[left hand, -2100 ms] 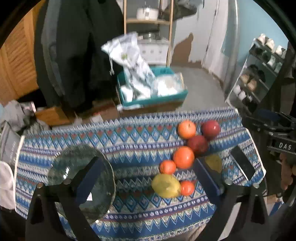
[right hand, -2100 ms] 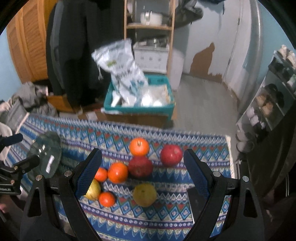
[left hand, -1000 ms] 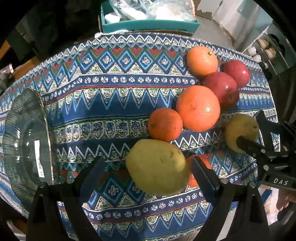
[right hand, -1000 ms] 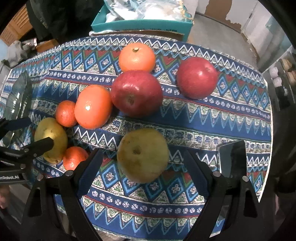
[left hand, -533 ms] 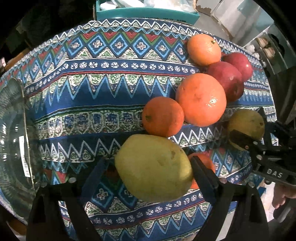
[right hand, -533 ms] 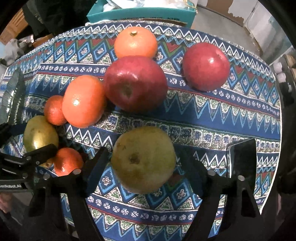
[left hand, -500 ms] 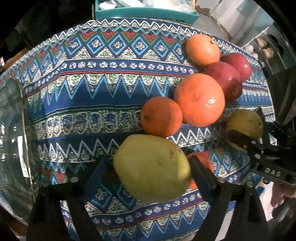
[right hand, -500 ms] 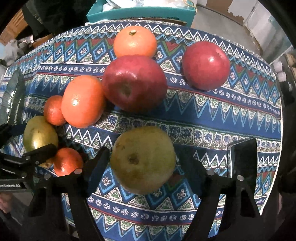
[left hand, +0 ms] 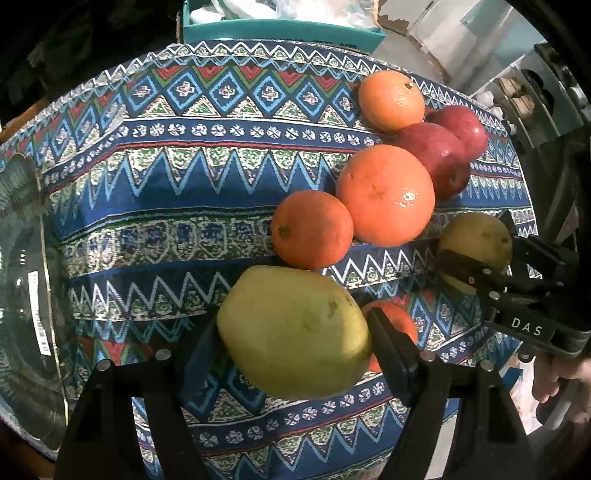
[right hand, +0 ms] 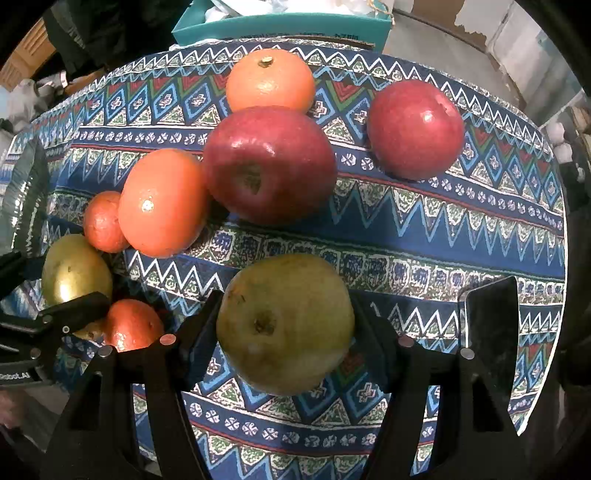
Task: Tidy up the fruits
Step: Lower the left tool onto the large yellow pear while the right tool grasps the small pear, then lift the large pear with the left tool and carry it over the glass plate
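My left gripper (left hand: pixel 291 332) is shut on a large yellow-green mango (left hand: pixel 295 332) on the patterned tablecloth (left hand: pixel 166 177). My right gripper (right hand: pixel 284 325) is shut on a yellow-green pear (right hand: pixel 284 321), which also shows in the left wrist view (left hand: pixel 476 243). The mango shows in the right wrist view (right hand: pixel 74 273) between the other gripper's fingers. Oranges (left hand: pixel 386 194) (left hand: pixel 312 229) (left hand: pixel 391 99), a small orange (right hand: pixel 129 325) and two red apples (right hand: pixel 269 162) (right hand: pixel 415 129) lie on the cloth. A clear glass bowl (left hand: pixel 26 295) sits at the left.
A dark phone-like slab (right hand: pixel 491 314) lies at the cloth's right end. A teal crate (right hand: pixel 280 22) with plastic bags stands on the floor behind the table. The table's front edge is just below both grippers.
Both grippers came down from above the table to the fruit. The left has closed onto the mango and the right onto the pear.
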`<state>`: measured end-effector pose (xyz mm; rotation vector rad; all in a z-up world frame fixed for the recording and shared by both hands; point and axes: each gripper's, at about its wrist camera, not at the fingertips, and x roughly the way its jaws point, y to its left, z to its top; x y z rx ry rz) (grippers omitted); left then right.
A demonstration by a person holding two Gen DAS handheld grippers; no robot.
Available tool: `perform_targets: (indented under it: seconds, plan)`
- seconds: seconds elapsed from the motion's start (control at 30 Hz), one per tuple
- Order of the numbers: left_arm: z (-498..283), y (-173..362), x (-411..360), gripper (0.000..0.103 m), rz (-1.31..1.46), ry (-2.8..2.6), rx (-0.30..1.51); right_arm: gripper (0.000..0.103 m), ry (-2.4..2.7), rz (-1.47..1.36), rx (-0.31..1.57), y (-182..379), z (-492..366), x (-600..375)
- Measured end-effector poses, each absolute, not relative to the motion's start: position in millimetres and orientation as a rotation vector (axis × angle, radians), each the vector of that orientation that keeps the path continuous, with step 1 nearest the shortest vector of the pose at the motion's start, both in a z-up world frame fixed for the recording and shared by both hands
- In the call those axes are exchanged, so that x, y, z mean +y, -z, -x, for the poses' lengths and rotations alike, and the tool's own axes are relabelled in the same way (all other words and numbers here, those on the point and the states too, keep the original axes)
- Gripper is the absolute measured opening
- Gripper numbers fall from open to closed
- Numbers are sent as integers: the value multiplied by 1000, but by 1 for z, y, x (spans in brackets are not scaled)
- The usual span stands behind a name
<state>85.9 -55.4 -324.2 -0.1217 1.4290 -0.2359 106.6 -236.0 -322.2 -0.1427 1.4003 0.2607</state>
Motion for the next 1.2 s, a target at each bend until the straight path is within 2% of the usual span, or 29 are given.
perform_targets:
  seconds: [0.4, 1.2]
  plan:
    - [-76, 297, -47, 79, 69, 243, 1359, 68, -256, 149, 1343, 307, -93, -240]
    - [-59, 196, -24, 79, 48, 225, 1131, 68, -291, 138, 1078, 196, -70, -216]
